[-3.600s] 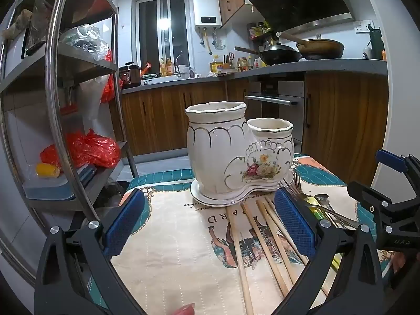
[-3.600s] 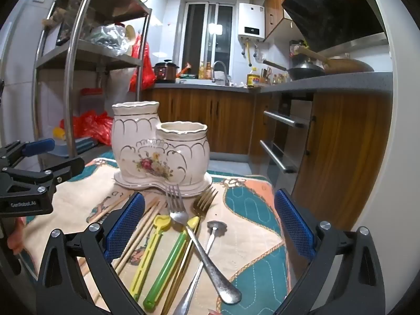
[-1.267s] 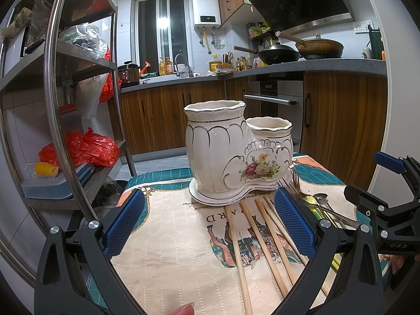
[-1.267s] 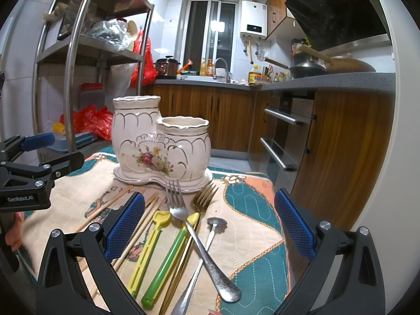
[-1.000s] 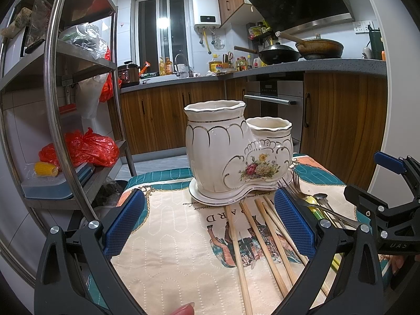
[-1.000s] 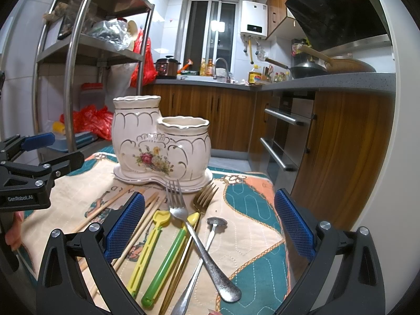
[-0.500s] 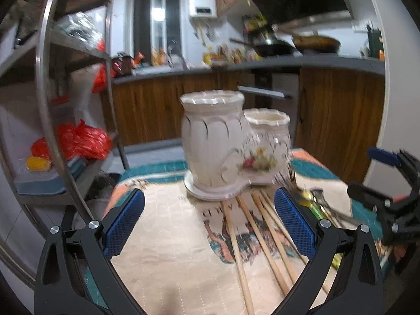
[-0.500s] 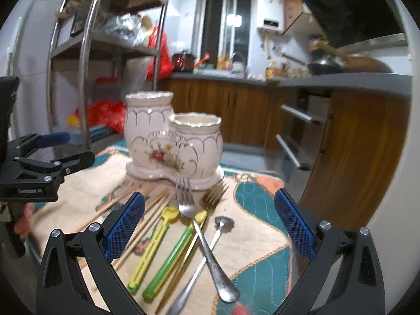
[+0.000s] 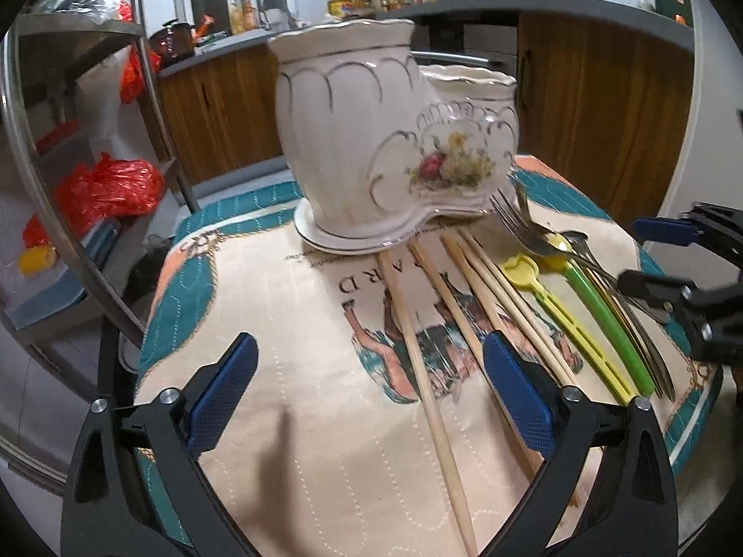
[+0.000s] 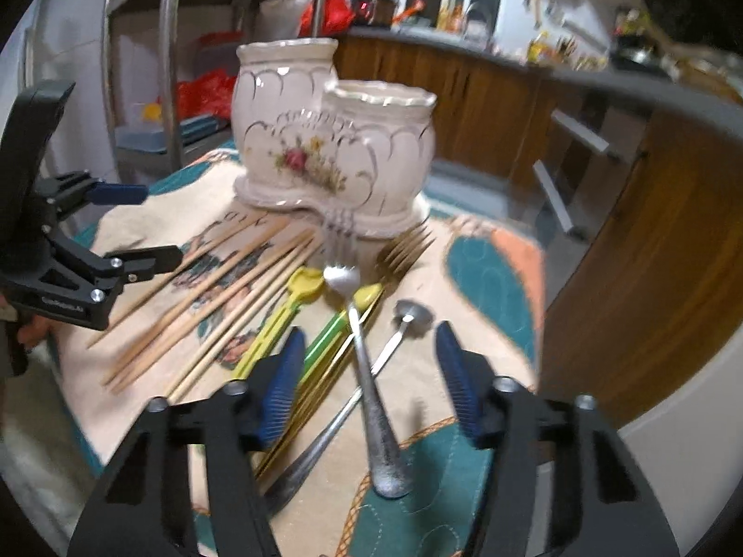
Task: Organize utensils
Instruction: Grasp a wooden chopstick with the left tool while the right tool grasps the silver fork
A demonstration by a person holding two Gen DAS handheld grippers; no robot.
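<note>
A white ceramic two-cup holder [image 9: 371, 139] stands at the back of the cloth-covered table. In front of it lie several wooden chopsticks [image 9: 418, 348], a yellow utensil [image 9: 557, 306] and a green one [image 9: 603, 320]. My left gripper [image 9: 369, 394] hovers over the chopsticks. Its jaws are wide and closing slightly, with one chopstick running untouched between them. My right gripper [image 10: 369, 383] is closing around the steel fork's handle [image 10: 371, 399], and its pads stand clear of it. A gold fork [image 10: 404, 246] and a steel spoon [image 10: 404, 325] lie beside that fork.
A metal shelf rack [image 9: 69, 213] with red bags [image 9: 107, 185] stands close on the left. Wooden cabinets [image 9: 603, 116] run behind and to the right. The patterned cloth [image 9: 278, 325] ends at the table's right edge [image 10: 534, 325].
Both grippers have tipped downward and come nearer the table. The right jaws have narrowed to about half width over the steel fork. The left jaws look almost unchanged.
</note>
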